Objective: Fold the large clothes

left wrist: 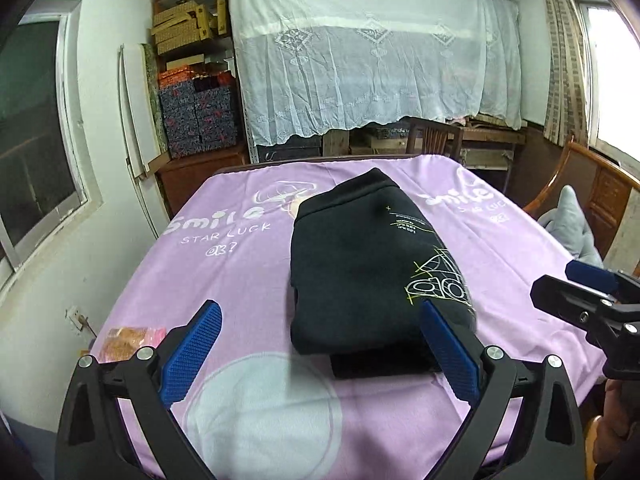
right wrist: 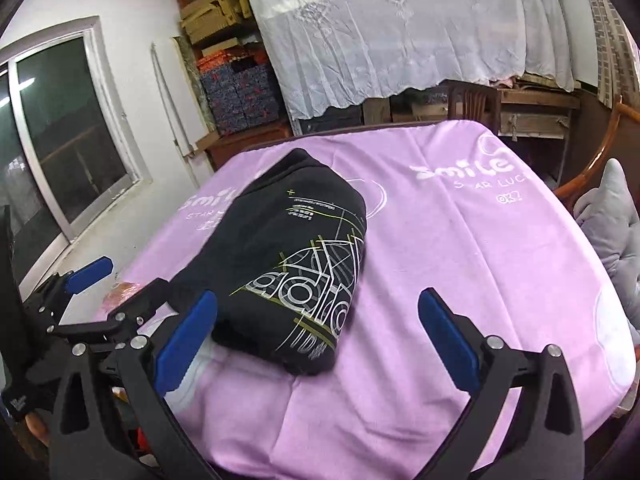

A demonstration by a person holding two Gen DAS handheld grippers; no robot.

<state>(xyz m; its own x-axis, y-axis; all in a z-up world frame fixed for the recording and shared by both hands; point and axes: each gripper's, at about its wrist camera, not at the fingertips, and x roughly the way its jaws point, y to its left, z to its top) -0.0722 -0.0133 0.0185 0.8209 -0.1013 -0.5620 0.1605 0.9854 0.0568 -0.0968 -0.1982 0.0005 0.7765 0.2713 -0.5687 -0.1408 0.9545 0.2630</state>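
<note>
A black sweatshirt [left wrist: 360,264] with a yellow-white line print lies folded into a thick bundle on the table's pink "Smile" blanket [left wrist: 240,264]. It also shows in the right wrist view [right wrist: 288,264]. My left gripper [left wrist: 320,320] is open and empty, held above the near end of the bundle. My right gripper [right wrist: 318,312] is open and empty, above the blanket just right of the bundle's near end. The right gripper shows at the right edge of the left wrist view [left wrist: 576,300]; the left gripper shows at the left of the right wrist view [right wrist: 116,288].
A small pink-orange packet [left wrist: 128,340] lies at the blanket's near left corner. A grey plush toy [left wrist: 572,224] sits on a wooden chair at the right. Shelves with boxes [left wrist: 196,80] and a lace-covered cabinet [left wrist: 372,60] stand behind the table. A window [left wrist: 28,140] is on the left.
</note>
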